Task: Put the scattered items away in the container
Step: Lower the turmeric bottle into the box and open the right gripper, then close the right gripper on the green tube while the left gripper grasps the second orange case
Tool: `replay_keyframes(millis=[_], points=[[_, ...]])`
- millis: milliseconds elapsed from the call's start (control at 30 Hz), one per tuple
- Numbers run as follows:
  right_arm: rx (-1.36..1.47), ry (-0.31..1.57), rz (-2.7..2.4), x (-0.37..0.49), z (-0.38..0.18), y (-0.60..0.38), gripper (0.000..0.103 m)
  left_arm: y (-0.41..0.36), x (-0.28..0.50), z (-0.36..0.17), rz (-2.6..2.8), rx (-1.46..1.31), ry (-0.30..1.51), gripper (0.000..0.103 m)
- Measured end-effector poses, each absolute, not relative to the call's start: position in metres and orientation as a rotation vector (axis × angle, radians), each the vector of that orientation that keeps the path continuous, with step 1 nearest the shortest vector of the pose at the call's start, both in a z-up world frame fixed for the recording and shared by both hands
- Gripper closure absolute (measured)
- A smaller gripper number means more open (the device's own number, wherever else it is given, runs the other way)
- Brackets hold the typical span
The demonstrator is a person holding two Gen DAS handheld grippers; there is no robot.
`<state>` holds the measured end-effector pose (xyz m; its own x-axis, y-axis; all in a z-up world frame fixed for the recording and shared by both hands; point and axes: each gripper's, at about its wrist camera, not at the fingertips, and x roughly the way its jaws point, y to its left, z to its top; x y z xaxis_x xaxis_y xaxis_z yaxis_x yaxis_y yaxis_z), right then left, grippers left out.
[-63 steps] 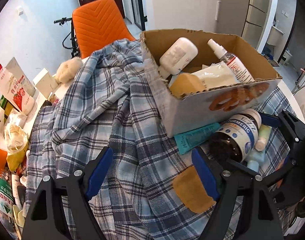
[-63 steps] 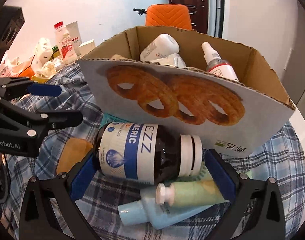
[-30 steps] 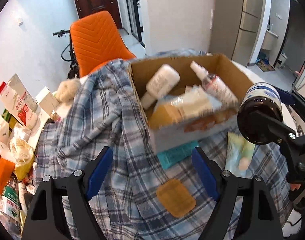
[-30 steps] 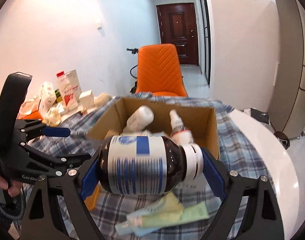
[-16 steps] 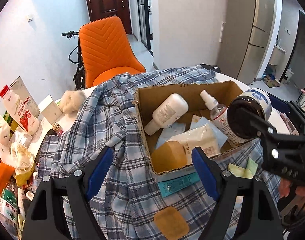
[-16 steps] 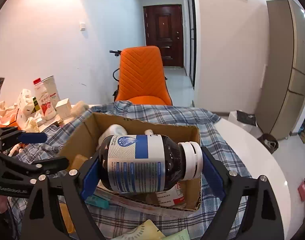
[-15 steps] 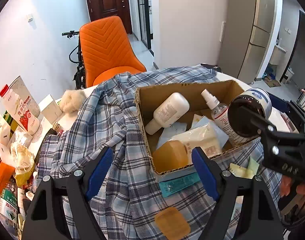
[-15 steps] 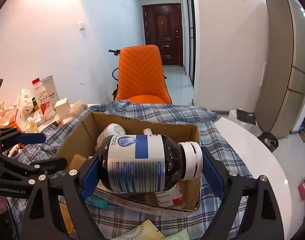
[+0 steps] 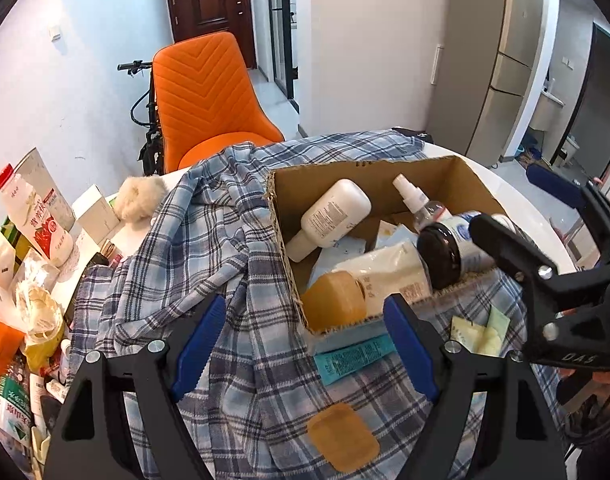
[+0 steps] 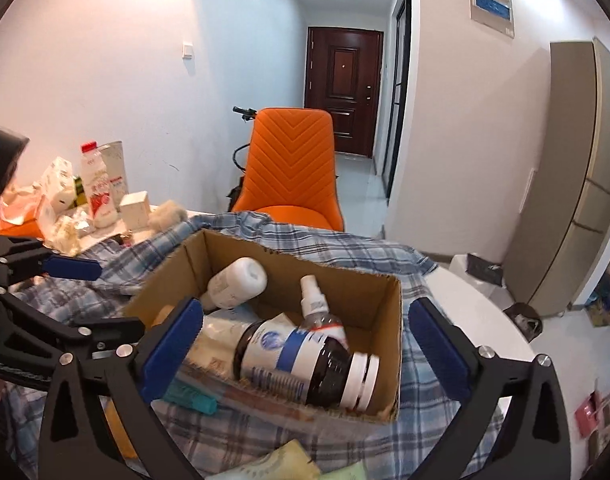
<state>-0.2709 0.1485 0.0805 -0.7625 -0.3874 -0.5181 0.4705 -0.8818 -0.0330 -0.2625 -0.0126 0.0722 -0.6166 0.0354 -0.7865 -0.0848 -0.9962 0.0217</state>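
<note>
A cardboard box point(image 9: 457, 176) point(image 10: 393, 320) sits on a plaid cloth point(image 9: 209, 248). A dark bottle with a white cap point(image 10: 305, 364) point(image 9: 449, 248) lies in the box at its near right side, beside a white lotion bottle point(image 9: 329, 216), a spray bottle point(image 10: 317, 304) and an amber bottle point(image 9: 333, 300). My right gripper point(image 10: 305, 344) is open above the box, jaws wide on either side of the dark bottle and apart from it. My left gripper point(image 9: 301, 344) is open and empty over the cloth. A teal tube point(image 9: 353, 356), a tan pad point(image 9: 341, 436) and pale sachets point(image 9: 481, 332) lie outside the box.
An orange chair point(image 9: 209, 100) stands behind the table. Cartons, a red-capped drink bottle point(image 9: 29, 208) and packets crowd the table's left side. A fluffy ball point(image 9: 137, 200) lies at the cloth's far edge. The white table edge point(image 10: 485, 312) shows to the right.
My right gripper opened and let go of the dark bottle, which dropped into the box at its near right side. The left gripper stayed open and barely moved.
</note>
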Motion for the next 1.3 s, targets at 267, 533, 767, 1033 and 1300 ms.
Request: replay_keyframes(millis=[267,533,767,1033,1300], points=[[0.785,0.119,-2.497,-0.229,0.061,0.180,0.000,-0.009,-0.226,0.052,2.704,-1.391,0.197,0.020],[0.884,0.144,-2.404,-0.212,0.023,0.190,0.000,0.009,-0.210,0.008,2.599,-1.494,0.264,0.020],[0.866,0.226,-2.357,-0.200,0.005,0.169,0.001,0.004,-0.221,-0.013,2.631,-1.535,0.199,0.020],[0.905,0.371,-2.374,-0.204,-0.013,0.157,0.001,0.002,-0.234,-0.018,2.663,-1.531,0.205,0.020],[1.059,0.295,-2.385,-0.228,-0.024,0.172,0.001,0.005,-0.232,-0.027,2.621,-1.583,0.252,0.034]])
